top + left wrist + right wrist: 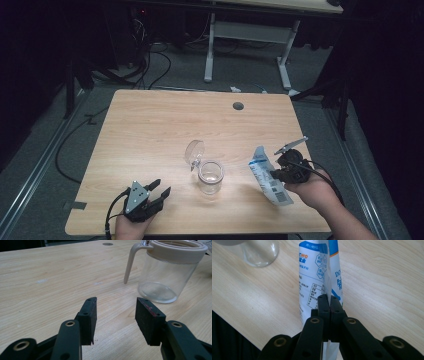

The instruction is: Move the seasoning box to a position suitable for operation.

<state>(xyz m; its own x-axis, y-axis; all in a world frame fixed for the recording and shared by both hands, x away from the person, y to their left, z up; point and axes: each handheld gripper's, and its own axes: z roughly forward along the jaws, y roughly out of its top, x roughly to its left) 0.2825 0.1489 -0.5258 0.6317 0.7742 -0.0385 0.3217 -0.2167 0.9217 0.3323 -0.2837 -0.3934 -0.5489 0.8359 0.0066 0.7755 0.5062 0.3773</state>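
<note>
In the high view, the left gripper is resting near the front edge of the wooden table, its jaws spread with nothing between them. A clear jar is standing near the middle of the front half, its round lid flipped up at the back. To the right, the right gripper is pinching a white and blue packet and holding it above the table, near the jar.

In the left gripper view, the left gripper is pointing over bare wood with the jar ahead to the right, apart from the pads.

In the right gripper view, the right gripper is pressing its jaws together on a fold of the packet; the jar is sitting at the upper left.
</note>
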